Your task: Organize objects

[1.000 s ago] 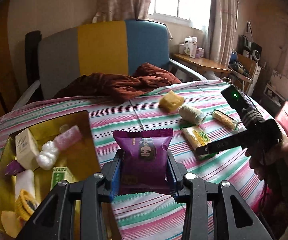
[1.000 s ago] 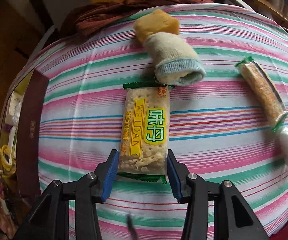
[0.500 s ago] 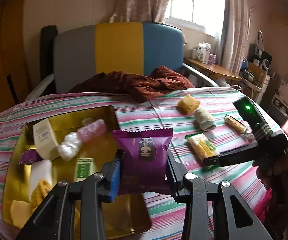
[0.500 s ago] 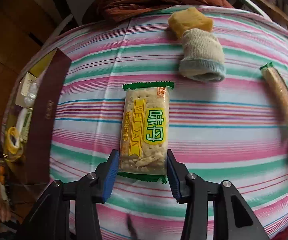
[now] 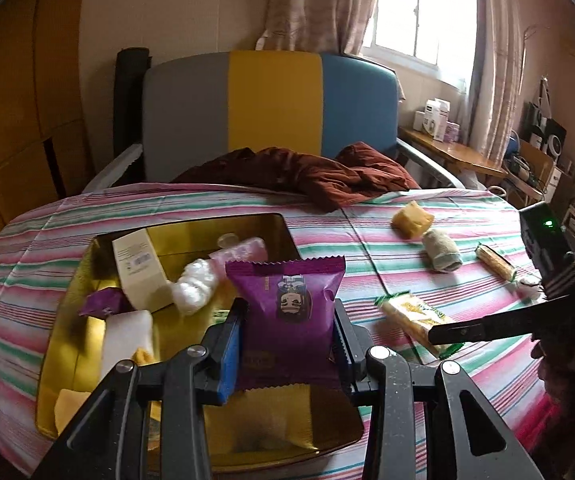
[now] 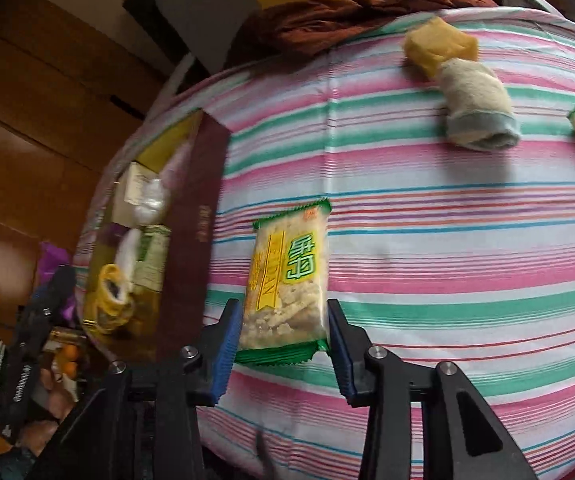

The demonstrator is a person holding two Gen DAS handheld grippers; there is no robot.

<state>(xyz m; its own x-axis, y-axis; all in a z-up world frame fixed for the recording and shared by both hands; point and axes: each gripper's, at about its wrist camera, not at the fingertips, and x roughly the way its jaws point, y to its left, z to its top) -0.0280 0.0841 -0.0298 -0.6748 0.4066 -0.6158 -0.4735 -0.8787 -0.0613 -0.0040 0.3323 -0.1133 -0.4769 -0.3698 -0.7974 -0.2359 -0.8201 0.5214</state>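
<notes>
My left gripper [image 5: 287, 332] is shut on a purple snack packet [image 5: 287, 316] and holds it above the gold tray [image 5: 67, 360], which holds a cream box [image 5: 139, 276], a white wad [image 5: 193, 286] and other small items. My right gripper [image 6: 285, 340] is shut on a green-edged cracker packet [image 6: 287, 276], lifted over the striped tablecloth [image 6: 447, 240]. It also shows in the left wrist view [image 5: 415, 316], held by the right gripper [image 5: 435, 336]. The tray shows at the left of the right wrist view [image 6: 183, 240].
On the cloth lie a yellow sponge block [image 6: 439, 46], a rolled sock [image 6: 477, 110] and a long cracker stick [image 5: 495, 262]. A brown garment [image 5: 307, 176] lies at the far edge before a grey, yellow and blue chair [image 5: 271, 112].
My left gripper has carried the purple packet left, from over the cloth to over the gold tray. My right gripper has lifted the cracker packet and swung left toward the tray.
</notes>
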